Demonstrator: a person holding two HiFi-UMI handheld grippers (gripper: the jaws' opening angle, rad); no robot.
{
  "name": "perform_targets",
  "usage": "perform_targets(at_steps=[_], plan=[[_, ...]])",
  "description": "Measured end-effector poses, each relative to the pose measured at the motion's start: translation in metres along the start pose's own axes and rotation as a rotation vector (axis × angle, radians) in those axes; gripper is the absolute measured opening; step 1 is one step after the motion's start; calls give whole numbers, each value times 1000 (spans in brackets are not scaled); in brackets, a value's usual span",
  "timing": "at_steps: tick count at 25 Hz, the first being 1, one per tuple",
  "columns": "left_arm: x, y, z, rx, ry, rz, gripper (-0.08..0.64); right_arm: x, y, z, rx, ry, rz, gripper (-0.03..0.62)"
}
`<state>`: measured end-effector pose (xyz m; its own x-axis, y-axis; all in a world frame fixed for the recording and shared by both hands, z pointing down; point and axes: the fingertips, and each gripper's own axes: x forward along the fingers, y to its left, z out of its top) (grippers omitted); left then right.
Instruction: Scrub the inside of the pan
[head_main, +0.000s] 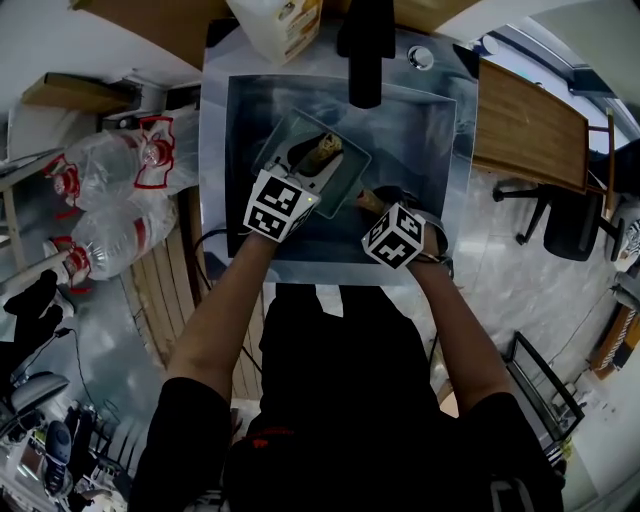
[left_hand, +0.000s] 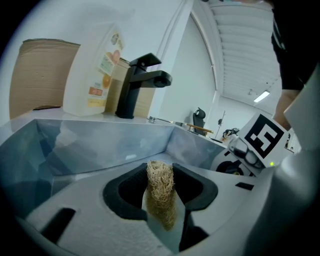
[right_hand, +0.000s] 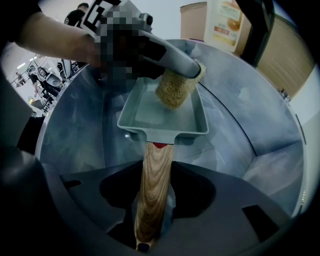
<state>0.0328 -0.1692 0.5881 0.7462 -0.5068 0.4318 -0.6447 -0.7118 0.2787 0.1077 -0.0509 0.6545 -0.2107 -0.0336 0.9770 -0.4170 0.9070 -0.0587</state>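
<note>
Your forearms reach forward side by side over the front rim of the steel sink (head_main: 215, 150). Your right gripper (right_hand: 154, 197) points steeply down, and its jaws are closed on the wooden handle (right_hand: 156, 165) of the rectangular grey pan (right_hand: 150, 112). The pan sits inside the basin. Your left gripper (left_hand: 162, 187) slopes gently down, with its jaws clamped on a loofah scrubber (right_hand: 176, 89). The scrubber's free end is inside the pan, toward its far side; contact with the pan floor cannot be confirmed. Beyond the pan, a black faucet (left_hand: 141, 82) overhangs the basin, with a detergent pouch (left_hand: 97, 70) beside it. Plastic bottles (head_main: 115, 190) lie left of the sink.
</note>
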Motion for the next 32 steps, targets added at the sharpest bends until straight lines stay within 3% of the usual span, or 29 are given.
perform_targets(at_steps=[5,15,32], plan=[[12,-40,-8,14,39,-76,159,0,0,0,2,-2,1,172],[20,-41,-26,-7,98,-79,159,-1,1,0,6,-9,1,172],[-19,40,-27,-30,137,178,160,-1,0,-1,10,1,-4,172]])
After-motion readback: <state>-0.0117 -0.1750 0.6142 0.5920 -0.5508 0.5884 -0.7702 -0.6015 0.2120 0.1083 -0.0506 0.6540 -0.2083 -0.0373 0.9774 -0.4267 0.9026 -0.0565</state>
